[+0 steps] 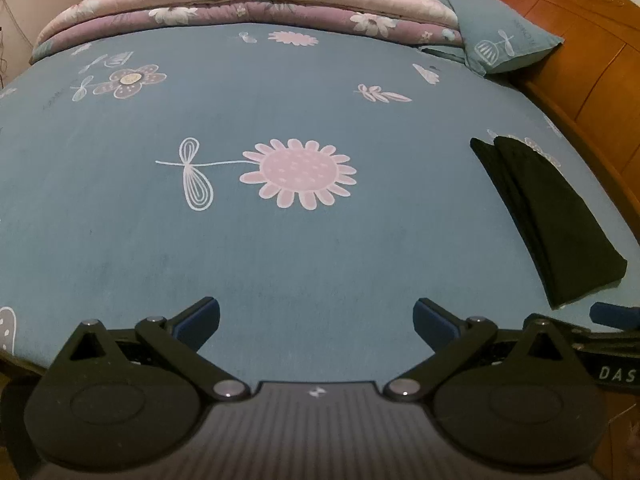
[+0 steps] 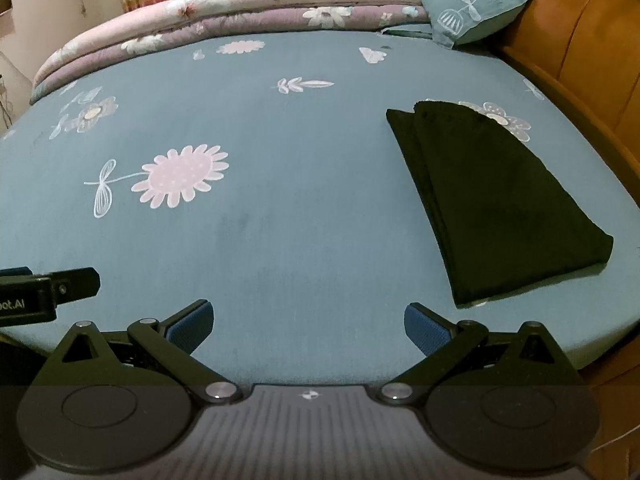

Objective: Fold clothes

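A black garment, folded into a narrow stack, lies flat on the blue flowered bed sheet at the right side of the bed; it also shows in the left wrist view. My left gripper is open and empty above the near part of the sheet, left of the garment. My right gripper is open and empty, just short of the garment's near end and a little to its left. Neither gripper touches the garment.
A folded pink and purple floral quilt lies across the far end of the bed. A blue pillow leans at the far right. A wooden headboard runs along the right side. The other gripper's tip shows at each view's edge.
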A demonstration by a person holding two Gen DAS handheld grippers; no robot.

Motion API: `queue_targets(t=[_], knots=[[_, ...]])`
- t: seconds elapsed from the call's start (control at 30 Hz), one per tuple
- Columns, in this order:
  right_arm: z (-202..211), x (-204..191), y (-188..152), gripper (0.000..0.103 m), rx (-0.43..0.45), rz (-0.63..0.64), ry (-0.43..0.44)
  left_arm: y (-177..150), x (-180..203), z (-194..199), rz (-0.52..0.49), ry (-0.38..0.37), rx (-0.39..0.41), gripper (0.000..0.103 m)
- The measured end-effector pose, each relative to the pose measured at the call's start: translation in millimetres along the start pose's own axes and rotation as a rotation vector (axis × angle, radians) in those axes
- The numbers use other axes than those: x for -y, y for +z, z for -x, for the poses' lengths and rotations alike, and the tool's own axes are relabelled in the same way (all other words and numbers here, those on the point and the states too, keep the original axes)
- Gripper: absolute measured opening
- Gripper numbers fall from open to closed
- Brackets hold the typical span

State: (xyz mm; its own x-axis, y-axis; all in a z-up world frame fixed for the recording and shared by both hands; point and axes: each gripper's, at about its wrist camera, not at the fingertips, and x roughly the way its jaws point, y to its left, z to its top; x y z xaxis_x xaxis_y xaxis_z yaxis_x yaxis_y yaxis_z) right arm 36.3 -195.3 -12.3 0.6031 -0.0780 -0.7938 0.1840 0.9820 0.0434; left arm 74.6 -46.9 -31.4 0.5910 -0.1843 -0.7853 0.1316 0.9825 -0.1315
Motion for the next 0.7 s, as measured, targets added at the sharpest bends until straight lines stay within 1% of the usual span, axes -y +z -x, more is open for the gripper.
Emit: queue_targets(t=[0.1,0.4,0.7], knots=[[0.2,-0.6,-0.4,0.103,-0.009,0.004,0.009,-0.4,1.4,-0.6,-0.006,0.007,-0.005,0.102],[-3.7,5.5,-1.9,0.103,-0.015,-0.017,0.001,-2.8,5.5,-8.3,-0.007,0.019,-0.037,0.102],[-6.4,11.9,-2.6,0.103,-0.021,-0.033,-0.001,-4.2,7.3,-9.9,-0.017,0.039,-0.042,0.102]])
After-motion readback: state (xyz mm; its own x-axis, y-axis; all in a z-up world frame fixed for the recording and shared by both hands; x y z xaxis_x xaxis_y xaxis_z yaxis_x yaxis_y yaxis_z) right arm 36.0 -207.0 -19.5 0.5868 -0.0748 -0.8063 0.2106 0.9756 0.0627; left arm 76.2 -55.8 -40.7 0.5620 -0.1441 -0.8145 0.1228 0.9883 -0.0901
